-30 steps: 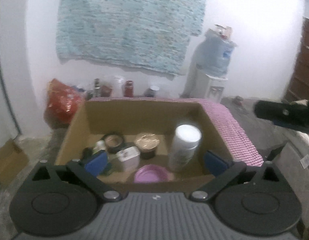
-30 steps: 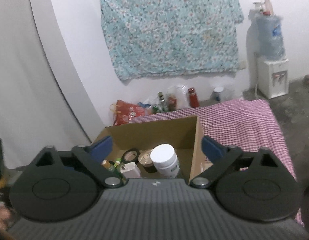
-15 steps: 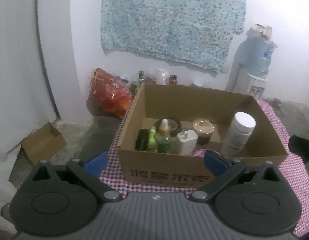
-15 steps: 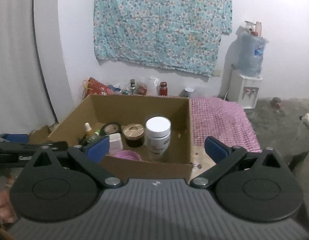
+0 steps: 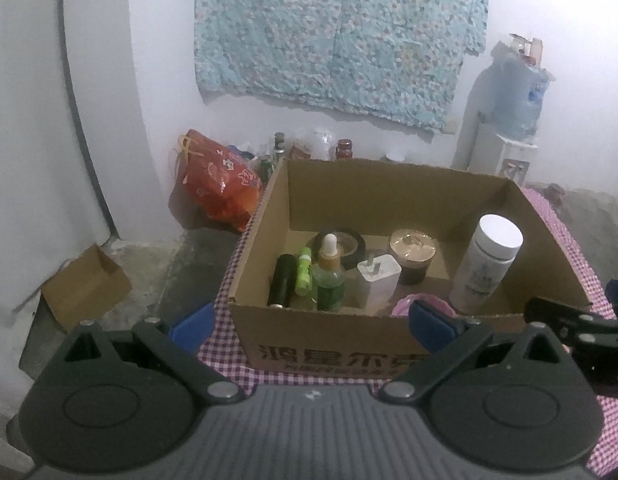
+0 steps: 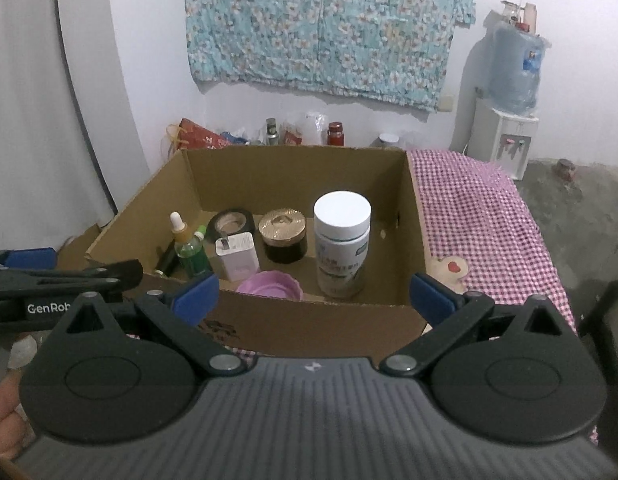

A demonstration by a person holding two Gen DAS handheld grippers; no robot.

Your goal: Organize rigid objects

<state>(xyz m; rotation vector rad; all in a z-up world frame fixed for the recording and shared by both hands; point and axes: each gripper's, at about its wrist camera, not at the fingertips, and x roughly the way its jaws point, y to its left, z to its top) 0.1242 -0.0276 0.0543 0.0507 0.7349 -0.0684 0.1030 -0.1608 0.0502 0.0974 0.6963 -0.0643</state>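
Grippers: left [image 5: 311,322] and right [image 6: 315,294] both spread wide, empty, held before box [image 6: 317,328]. Bottle [image 6: 342,240], jar [image 6: 284,236], charger [image 6: 237,256], dropper [image 5: 329,276] standing inside box.

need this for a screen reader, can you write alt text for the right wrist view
An open cardboard box on a pink checked cloth holds a white-capped bottle, gold-lidded jar, white charger, dropper bottles, tape and a pink dish. The open right gripper hovers before it, empty.
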